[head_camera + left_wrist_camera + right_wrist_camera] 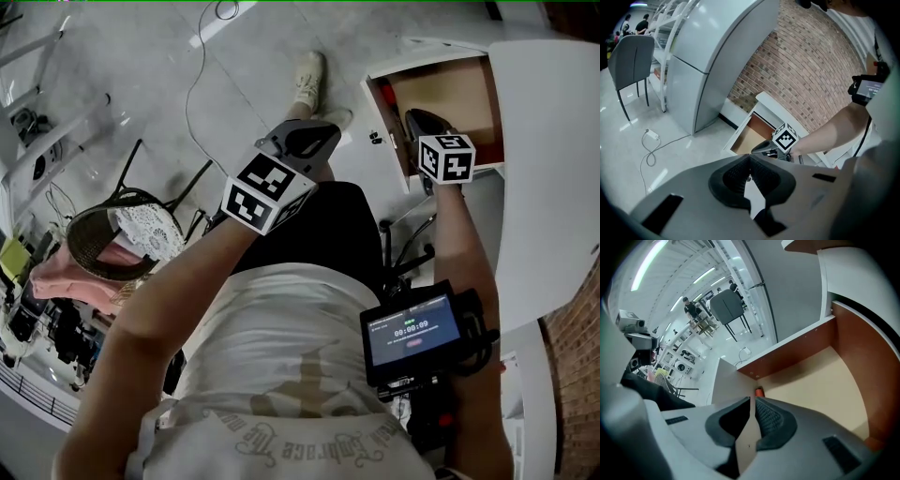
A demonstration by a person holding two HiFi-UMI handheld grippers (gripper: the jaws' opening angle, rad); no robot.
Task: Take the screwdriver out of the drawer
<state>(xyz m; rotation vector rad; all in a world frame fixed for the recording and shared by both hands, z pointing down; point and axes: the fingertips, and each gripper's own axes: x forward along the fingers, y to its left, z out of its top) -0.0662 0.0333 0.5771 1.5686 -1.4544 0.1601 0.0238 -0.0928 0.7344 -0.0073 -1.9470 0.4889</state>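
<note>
Just beyond the right tool (753, 398) (jaws closed, empty), the screwdriver (760, 391) shows orange in the drawer (820, 380) corner.

Bright, even indoor light. Ceiling strip lamps (647, 266) glare far upper left of the drawer (820, 380). Glossy floor (628, 140) left of the drawer shows reflections. The drawer's back wall is shaded. Heavy fisheye bending, dark vignetted corners, soft close foreground.

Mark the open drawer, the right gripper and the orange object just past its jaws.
drawer (820, 380): right gripper view, bare floor panel.
right gripper (753, 399): right gripper view, between its shut fingertips.
orange object (759, 391): right gripper view, its visible end; possibly the screwdriver.
</note>
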